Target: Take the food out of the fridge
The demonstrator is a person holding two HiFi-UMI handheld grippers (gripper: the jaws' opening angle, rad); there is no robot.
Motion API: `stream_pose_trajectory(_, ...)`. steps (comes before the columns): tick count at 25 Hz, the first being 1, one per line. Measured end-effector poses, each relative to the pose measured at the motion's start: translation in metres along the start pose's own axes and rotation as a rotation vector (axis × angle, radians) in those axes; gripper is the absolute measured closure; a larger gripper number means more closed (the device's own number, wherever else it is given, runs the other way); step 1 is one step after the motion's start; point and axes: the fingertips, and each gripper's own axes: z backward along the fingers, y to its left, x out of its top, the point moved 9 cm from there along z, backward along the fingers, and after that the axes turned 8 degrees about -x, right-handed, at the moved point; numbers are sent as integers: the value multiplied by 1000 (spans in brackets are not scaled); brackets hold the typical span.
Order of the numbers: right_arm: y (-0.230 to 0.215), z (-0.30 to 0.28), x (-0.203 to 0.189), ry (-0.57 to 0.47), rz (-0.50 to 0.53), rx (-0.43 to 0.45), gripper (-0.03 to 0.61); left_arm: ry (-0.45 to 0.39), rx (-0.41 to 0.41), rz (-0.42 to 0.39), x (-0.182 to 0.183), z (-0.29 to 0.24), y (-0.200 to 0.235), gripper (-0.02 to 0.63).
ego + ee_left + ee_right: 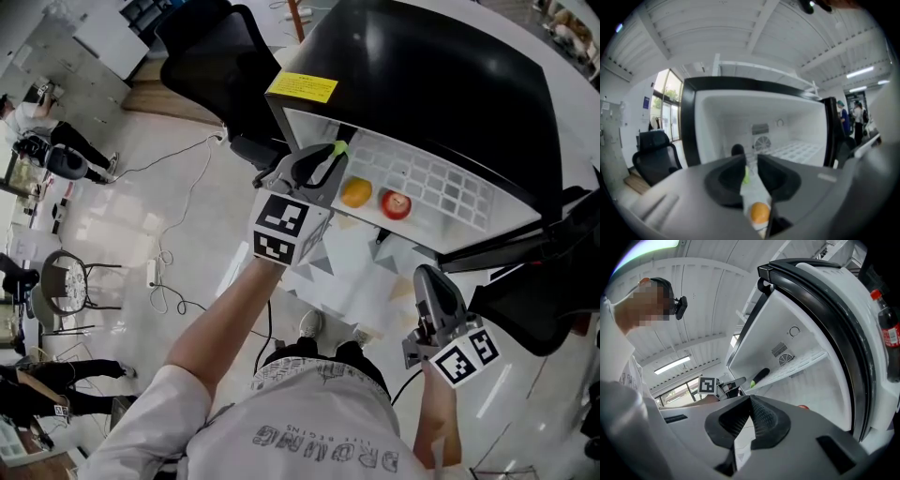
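The black fridge (422, 75) stands open, white inside. A dark long vegetable with a green end (339, 147) lies on its wire shelf (441, 183); most of it is hidden under the fridge's top. My left gripper (323, 161) is open just in front of that green end (746, 176), with nothing between the jaws. An orange (356, 192) and a red apple (396, 204) sit side by side at the fridge's front, right of the left gripper. The orange (760, 212) shows low between the left jaws. My right gripper (433, 281) is shut and empty, held back from the opening (750, 399).
The fridge door (862, 333) stands open at the right with a cola bottle (888, 333) in its rack. A black office chair (211, 56) stands left of the fridge. Cables (178, 253) trail over the floor. Other people are at the far left.
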Motion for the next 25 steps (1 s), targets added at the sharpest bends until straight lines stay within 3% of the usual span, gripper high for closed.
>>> stream_pose_trajectory(13, -25, -13, 0, 31, -34, 52, 591, 109, 104, -16, 0, -32, 2, 449)
stream_pose_trajectory(25, -40, -13, 3, 40, -50, 61, 591, 196, 197, -11, 2, -52, 2, 437)
